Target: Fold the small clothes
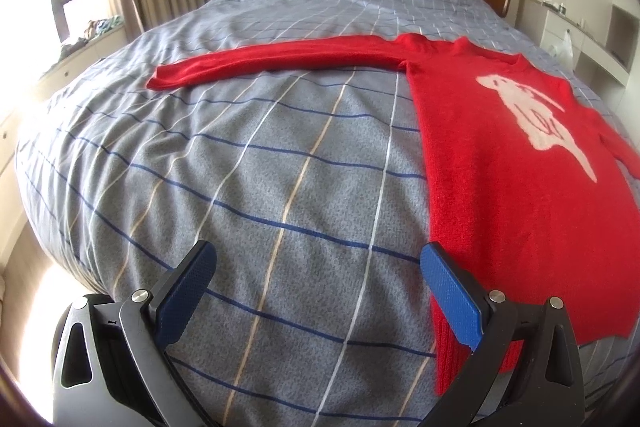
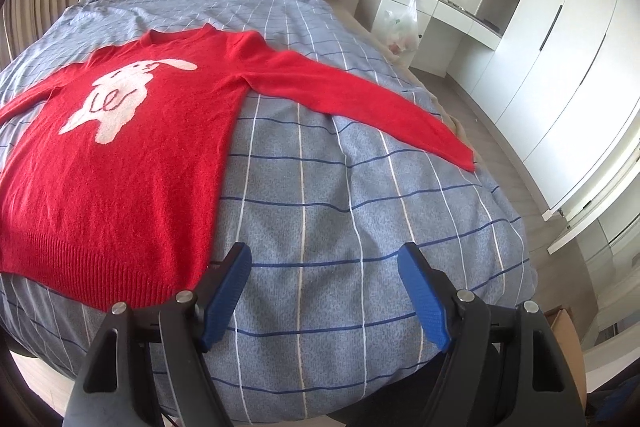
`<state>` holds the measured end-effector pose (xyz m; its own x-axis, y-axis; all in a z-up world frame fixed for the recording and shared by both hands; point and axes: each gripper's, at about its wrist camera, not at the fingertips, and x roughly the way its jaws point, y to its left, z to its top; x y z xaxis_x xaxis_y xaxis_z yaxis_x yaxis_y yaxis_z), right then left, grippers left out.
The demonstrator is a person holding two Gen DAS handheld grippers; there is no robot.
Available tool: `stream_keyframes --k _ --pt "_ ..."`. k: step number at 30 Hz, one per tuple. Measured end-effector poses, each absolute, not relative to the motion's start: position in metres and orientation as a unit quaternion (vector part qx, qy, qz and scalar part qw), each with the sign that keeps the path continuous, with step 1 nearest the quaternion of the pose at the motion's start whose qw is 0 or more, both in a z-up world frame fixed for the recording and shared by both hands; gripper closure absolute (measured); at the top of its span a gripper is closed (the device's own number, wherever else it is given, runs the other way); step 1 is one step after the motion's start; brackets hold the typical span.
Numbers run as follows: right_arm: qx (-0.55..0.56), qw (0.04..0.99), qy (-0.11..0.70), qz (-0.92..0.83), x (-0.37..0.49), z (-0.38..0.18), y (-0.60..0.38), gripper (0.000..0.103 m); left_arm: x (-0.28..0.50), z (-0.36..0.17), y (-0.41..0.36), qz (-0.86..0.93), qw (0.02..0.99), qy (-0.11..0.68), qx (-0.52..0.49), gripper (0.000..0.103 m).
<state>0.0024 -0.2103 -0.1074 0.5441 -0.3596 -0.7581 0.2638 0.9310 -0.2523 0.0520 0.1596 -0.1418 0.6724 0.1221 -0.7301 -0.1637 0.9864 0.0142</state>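
the red sweater (image 2: 120, 163) lies flat and face up on the bed, both long sleeves stretched out to the sides, so no fold is made yet and all the folding is still left to do. it looks soft and fuzzy, with a white bunny picture (image 2: 116, 99) on the chest and a ribbed band along the bottom edge. under it is a gray-blue checked blanket (image 1: 248, 187), smooth with thin lines. the left gripper (image 1: 316, 291) and the right gripper (image 2: 324, 291) hang near the bottom corners, fingers wide apart, holding nothing.
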Motion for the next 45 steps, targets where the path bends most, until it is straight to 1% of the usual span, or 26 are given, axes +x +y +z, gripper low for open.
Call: stream_keyframes --k 24,28,31,34,36,38,40,42,45 --pt "-0.067 0.875 0.444 -0.182 0.006 -0.104 -0.211 0.028 0.053 -0.144 0.159 0.087 0.912 0.4 -0.021 0.001" --pt "-0.047 0.88 0.445 -0.16 0.009 -0.108 -0.216 0.028 0.052 -0.144 0.161 0.089 0.913 0.398 -0.021 0.001" --pt "0.037 0.892 0.441 -0.089 0.026 -0.112 -0.253 0.029 0.052 -0.144 0.162 0.089 0.913 0.398 -0.021 0.001" --pt "0.191 0.899 0.384 -0.087 0.036 -0.112 -0.335 0.028 0.051 -0.142 0.164 0.093 0.914 0.395 -0.023 0.001" --pt "0.309 0.88 0.341 -0.118 0.034 -0.121 -0.397 0.028 0.05 -0.141 0.166 0.095 0.914 0.393 -0.028 0.001" --pt "0.397 0.848 0.325 -0.133 0.037 -0.139 -0.443 0.029 0.051 -0.142 0.168 0.096 0.913 0.395 -0.031 0.001" --pt "0.461 0.815 0.318 -0.147 0.039 -0.155 -0.474 0.04 0.052 -0.144 0.167 0.096 0.911 0.4 -0.03 0.001" --pt "0.507 0.792 0.307 -0.146 0.043 -0.165 -0.491 0.041 0.053 -0.145 0.167 0.096 0.91 0.403 -0.027 0.001" --pt "0.524 0.781 0.298 -0.161 0.056 -0.166 -0.504 0.042 0.054 -0.146 0.164 0.095 0.91 0.404 -0.022 0.001"
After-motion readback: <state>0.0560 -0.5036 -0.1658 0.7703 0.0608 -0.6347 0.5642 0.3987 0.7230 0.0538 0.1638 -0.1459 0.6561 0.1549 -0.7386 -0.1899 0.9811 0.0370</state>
